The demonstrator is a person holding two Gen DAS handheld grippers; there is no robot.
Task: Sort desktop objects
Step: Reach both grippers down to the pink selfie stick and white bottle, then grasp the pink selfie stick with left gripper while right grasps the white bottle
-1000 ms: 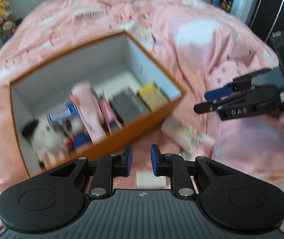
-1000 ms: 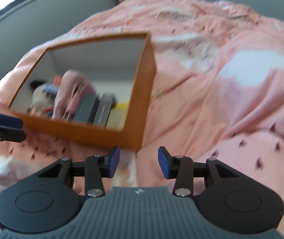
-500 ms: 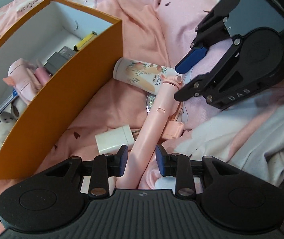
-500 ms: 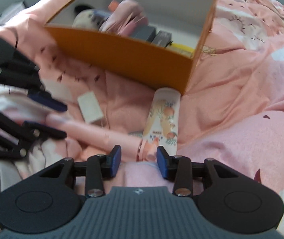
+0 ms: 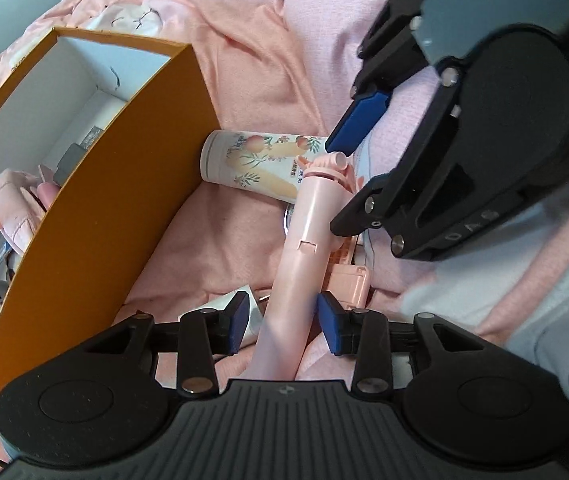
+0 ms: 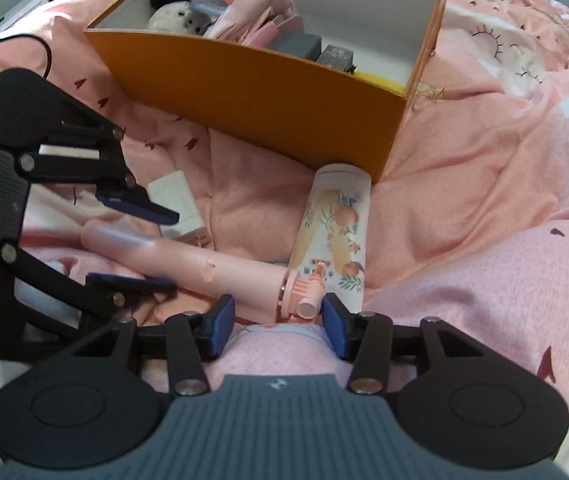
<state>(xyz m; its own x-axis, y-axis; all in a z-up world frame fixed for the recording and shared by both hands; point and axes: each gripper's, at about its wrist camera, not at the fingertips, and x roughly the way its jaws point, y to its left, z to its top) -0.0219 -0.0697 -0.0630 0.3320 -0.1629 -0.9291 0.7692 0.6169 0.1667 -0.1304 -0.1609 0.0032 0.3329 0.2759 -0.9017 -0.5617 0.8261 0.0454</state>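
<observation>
A pink selfie stick [image 5: 302,248] lies on the pink bedding beside an orange box [image 5: 96,220]. My left gripper [image 5: 282,324] is open with its fingers on either side of the stick's handle end. My right gripper [image 6: 278,322] is open around the stick's head end [image 6: 304,292]. A white tube with peach prints [image 6: 334,236] lies against the box corner, touching the stick's head. A white charger [image 6: 178,204] lies by the left gripper. The box [image 6: 268,96] holds a plush toy, pink items and dark boxes.
Pink rumpled bedding [image 6: 484,184] surrounds everything. A pale grey cloth [image 5: 524,288] lies at the right of the left wrist view. A black cable [image 6: 16,46] runs at the far left of the right wrist view.
Both grippers have dropped from above the box to the bedding and closed in on the pink stick from opposite ends. Both jaws now straddle it.
</observation>
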